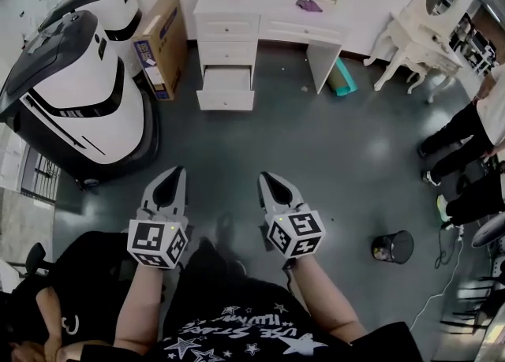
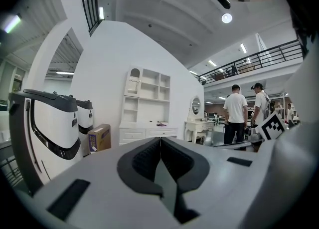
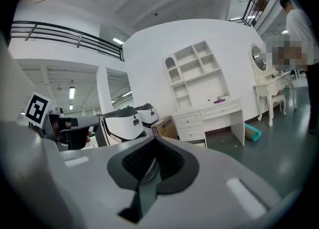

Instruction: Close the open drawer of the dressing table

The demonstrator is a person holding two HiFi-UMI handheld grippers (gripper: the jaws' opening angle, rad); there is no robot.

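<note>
A white dressing table (image 1: 260,17) stands against the far wall, its bottom drawer (image 1: 226,89) pulled out toward me over the dark floor. It also shows as the dressing table (image 2: 147,132) in the left gripper view and the dressing table (image 3: 209,115) in the right gripper view, well ahead of both grippers. My left gripper (image 1: 171,174) and right gripper (image 1: 267,180) are held side by side, low in the head view, far short of the drawer. Both are shut with nothing between their jaws.
Two large white-and-black machines (image 1: 75,88) stand at the left, with a cardboard box (image 1: 160,45) next to the table. A second white vanity with a mirror (image 1: 422,25) stands at the right, people (image 1: 465,139) beside it. A small black bin (image 1: 393,246) sits on the floor, right.
</note>
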